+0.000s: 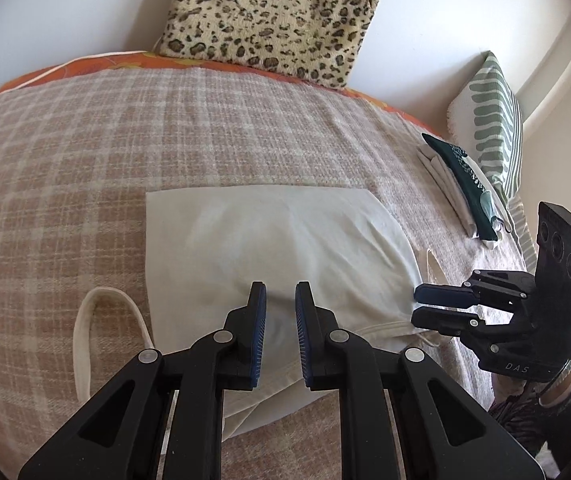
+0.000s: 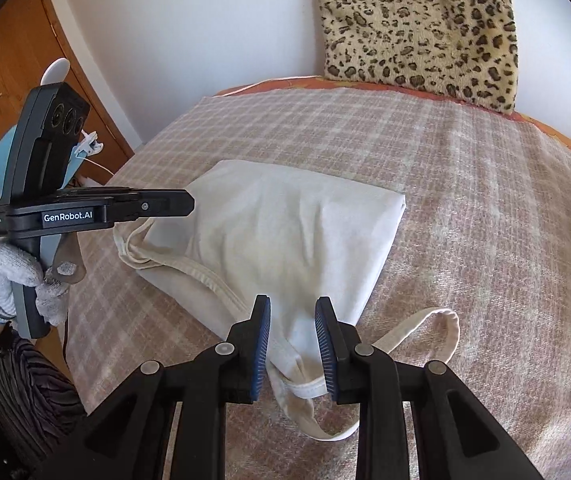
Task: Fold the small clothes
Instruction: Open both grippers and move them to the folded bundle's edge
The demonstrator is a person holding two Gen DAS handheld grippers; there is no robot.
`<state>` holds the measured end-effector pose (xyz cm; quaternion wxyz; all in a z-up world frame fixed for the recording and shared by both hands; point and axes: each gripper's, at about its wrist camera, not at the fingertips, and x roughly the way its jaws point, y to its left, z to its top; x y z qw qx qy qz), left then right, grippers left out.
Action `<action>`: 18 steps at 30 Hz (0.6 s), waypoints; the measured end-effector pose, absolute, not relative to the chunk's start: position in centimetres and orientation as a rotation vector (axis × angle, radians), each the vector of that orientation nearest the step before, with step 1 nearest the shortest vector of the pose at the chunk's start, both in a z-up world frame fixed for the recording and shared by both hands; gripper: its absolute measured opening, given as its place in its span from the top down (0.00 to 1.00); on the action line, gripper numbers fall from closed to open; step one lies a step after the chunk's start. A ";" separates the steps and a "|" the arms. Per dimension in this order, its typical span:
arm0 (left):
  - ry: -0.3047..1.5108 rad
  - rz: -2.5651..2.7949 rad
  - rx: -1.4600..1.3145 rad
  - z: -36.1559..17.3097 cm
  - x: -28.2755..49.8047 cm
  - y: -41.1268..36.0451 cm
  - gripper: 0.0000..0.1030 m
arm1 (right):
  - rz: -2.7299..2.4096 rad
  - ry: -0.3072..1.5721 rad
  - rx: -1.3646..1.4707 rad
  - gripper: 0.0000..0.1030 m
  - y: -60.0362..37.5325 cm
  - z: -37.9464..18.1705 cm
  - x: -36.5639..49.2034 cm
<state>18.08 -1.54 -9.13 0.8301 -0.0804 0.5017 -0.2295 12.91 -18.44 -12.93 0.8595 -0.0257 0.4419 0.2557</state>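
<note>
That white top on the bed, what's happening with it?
A person is folding a white strappy top on a plaid blanket, a handheld gripper in each hand. The right gripper is at the strap end, jaws apart with fabric between them. The left gripper hovers over the top, holding nothing. A folded pile lies beside a striped pillow.

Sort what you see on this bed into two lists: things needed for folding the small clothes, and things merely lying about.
For the job: white top, its straps, folded stack, left gripper, right gripper.

Lying about: leopard-print cushion, striped cushion, plaid blanket.
</note>
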 end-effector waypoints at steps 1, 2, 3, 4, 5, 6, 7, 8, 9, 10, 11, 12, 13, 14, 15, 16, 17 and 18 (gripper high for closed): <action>1.083 -0.494 -0.152 -9.6 17.8 -1.8 0.87 | 0.544 0.937 -0.081 0.76 -18.1 -13.3 12.6; 1.096 -0.496 -0.121 -9.9 17.5 -2.1 0.87 | 0.551 0.948 -0.115 0.76 -17.7 -13.7 12.2; 1.086 -0.499 -0.093 -10.0 17.0 -2.2 0.87 | 0.560 0.958 -0.146 0.76 -17.5 -14.0 11.9; 1.076 -0.500 -0.075 -10.0 16.5 -2.3 0.87 | 0.562 0.964 -0.174 0.76 -17.4 -14.2 11.6; 1.080 -0.501 -0.073 -10.0 16.2 -2.2 0.87 | 0.566 0.968 -0.187 0.76 -17.5 -14.4 11.5; 1.085 -0.500 -0.080 -10.0 16.0 -2.0 0.87 | 0.573 0.971 -0.178 0.76 -17.8 -14.4 11.4; 1.092 -0.490 -0.088 -10.0 15.8 -1.6 0.87 | 0.584 0.980 -0.153 0.76 -18.2 -14.2 11.5; 1.089 -0.480 -0.095 -9.9 15.6 -1.2 0.87 | 0.597 0.989 -0.122 0.76 -18.7 -14.0 11.7; 1.085 -0.469 -0.090 -9.7 15.5 -0.8 0.87 | 0.609 0.986 -0.088 0.76 -19.3 -13.7 11.8; 1.080 -0.455 -0.082 -9.5 15.3 -0.4 0.87 | 0.619 0.976 -0.056 0.76 -19.7 -13.2 11.7; 1.079 -0.442 -0.086 -9.4 15.2 0.1 0.87 | 0.622 0.960 -0.027 0.76 -20.2 -12.7 11.9; 1.091 -0.433 -0.108 -9.4 15.1 0.8 0.85 | 0.616 0.944 0.001 0.71 -20.8 -12.2 12.1; 1.103 -0.431 -0.143 -9.4 14.8 1.4 0.84 | 0.606 0.933 0.025 0.69 -21.3 -11.7 12.5; 1.115 -0.434 -0.173 -9.5 14.5 1.9 0.83 | 0.594 0.927 0.041 0.69 -21.8 -11.4 12.7; 1.124 -0.437 -0.184 -9.6 14.0 2.2 0.83 | 0.584 0.923 0.054 0.69 -22.1 -11.3 13.0; 1.126 -0.440 -0.183 -9.6 13.5 2.4 0.83 | 0.575 0.921 0.069 0.68 -22.5 -11.2 13.3; 1.130 -0.441 -0.176 -9.6 13.0 2.4 0.83 | 0.568 0.922 0.093 0.67 -22.9 -11.2 13.7; 1.127 -0.440 -0.173 -9.5 12.5 2.5 0.83 | 0.562 0.927 0.122 0.64 -23.2 -11.3 14.2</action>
